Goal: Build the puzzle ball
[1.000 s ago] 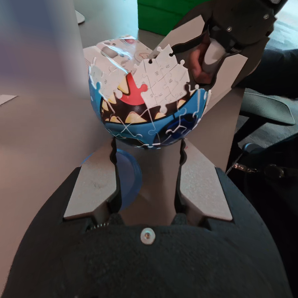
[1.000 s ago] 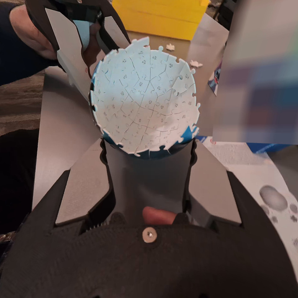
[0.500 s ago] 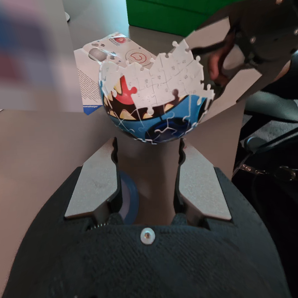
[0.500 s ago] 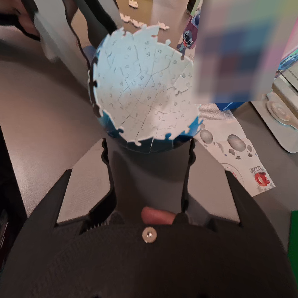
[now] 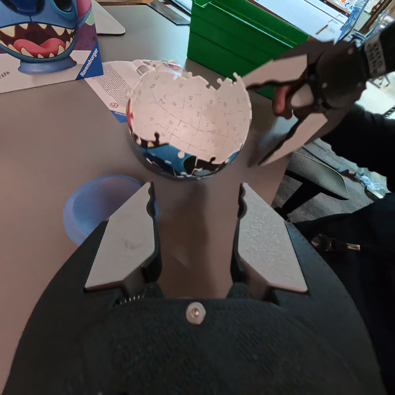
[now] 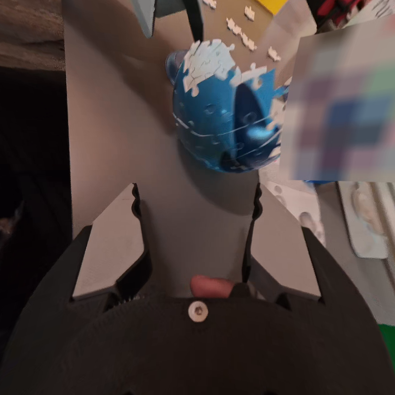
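Just short of the half-built puzzle ball (image 5: 188, 128) both the left gripper (image 5: 195, 188) and right gripper (image 6: 195, 192) gape empty, so fetching another loose piece (image 6: 249, 10) beyond it seems next.

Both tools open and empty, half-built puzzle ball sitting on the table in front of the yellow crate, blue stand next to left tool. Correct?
Nearly. The crate behind the puzzle ball is green, not yellow, as the left wrist view shows. The rest holds: left tool and right tool are open and empty, the half-built ball sits on the table, and the blue stand is beside the left tool.
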